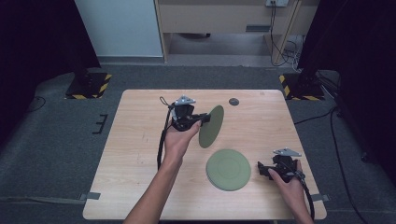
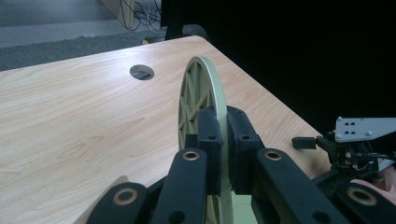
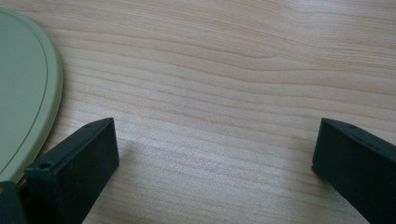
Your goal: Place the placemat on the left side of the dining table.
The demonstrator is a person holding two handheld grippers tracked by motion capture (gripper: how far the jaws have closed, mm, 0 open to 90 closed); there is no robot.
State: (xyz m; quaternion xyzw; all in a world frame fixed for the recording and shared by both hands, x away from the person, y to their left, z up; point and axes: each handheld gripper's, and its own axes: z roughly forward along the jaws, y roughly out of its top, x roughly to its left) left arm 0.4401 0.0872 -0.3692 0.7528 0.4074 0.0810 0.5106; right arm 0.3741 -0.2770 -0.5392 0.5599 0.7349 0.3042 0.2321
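High view: left hand-held gripper clamps tilted green plate mid-worktop, second plate flat near front edge beside wide-open right hand-held gripper; left gripper view: plate's ribbed underside; right gripper view: nothing between jaws.

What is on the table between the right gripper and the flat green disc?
Nothing: the high view shows bare wood between the right gripper and the flat green disc. The right gripper view shows its open jaws beside the disc's rim.
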